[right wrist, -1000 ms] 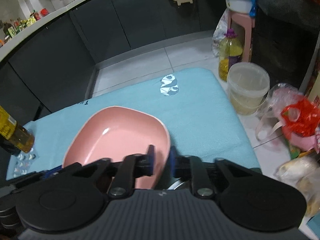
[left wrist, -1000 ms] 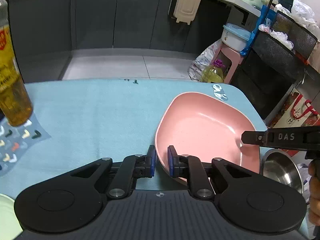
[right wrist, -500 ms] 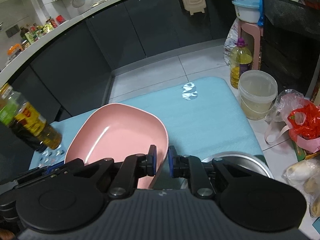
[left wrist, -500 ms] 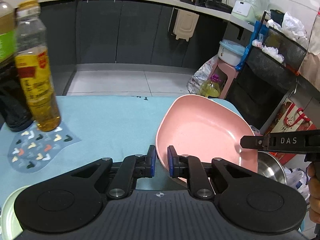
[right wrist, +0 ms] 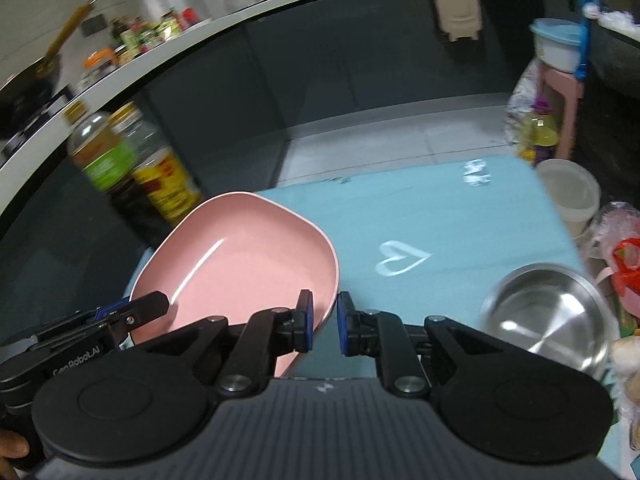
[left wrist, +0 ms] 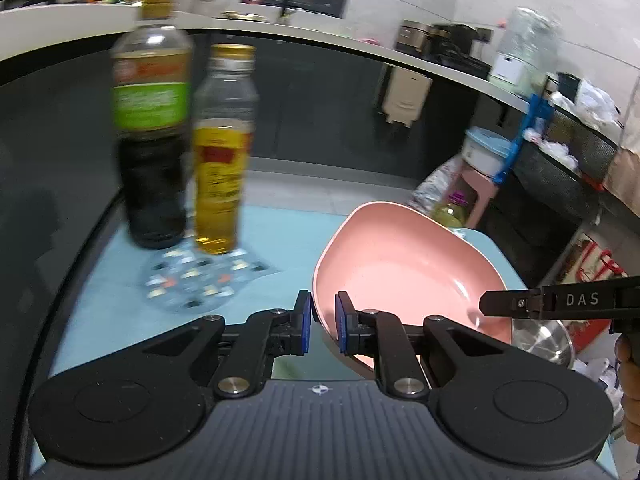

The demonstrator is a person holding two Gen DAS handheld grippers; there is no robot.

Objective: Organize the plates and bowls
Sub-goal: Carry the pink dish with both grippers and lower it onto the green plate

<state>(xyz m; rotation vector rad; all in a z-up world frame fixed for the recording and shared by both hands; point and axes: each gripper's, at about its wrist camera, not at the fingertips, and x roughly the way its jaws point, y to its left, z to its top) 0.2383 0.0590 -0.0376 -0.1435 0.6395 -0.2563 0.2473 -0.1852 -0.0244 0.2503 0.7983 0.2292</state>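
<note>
**Pink plate clamped at two edges, clear of the blue table cover**

Landmark for all positions: the pink plate (left wrist: 404, 276).

Left gripper (left wrist: 322, 326): jaws were drawn together onto the plate's near-left rim, with the rim passing between the blue pads (left wrist: 306, 324). The grip was visible in the left wrist view.

Right gripper (right wrist: 323, 326): jaws were likewise pinched onto the plate's near-right rim, seen from its own camera. In the left wrist view its black finger, marked "DAS", reached the plate's right edge. A hand (left wrist: 630, 396) was partly visible behind that gripper, at the frame's right margin.

Plate: rounded-square, shallow, empty, with a glossy highlight across the inside. It sat tilted between the two grippers and appeared raised off the blue table cover (right wrist: 420, 216); whether any part of its underside touched the cover could not be told.

Steel bowl (right wrist: 550, 312): empty, upright on the cover, to the right of the plate and apart from it.

Dark sauce bottle (left wrist: 152, 140) and yellow oil bottle (left wrist: 222, 152): both upright, side by side, beyond the plate's left edge. The oil bottle stood on a patterned mat (left wrist: 200, 280) lying on the cover; the sauce bottle stood at the mat's far-left edge. Both were motion-blurred.

White heart mark (right wrist: 402, 260) was printed on the cover between the plate and the steel bowl.

Beyond the plate: dark cabinets below a cluttered counter.
</note>
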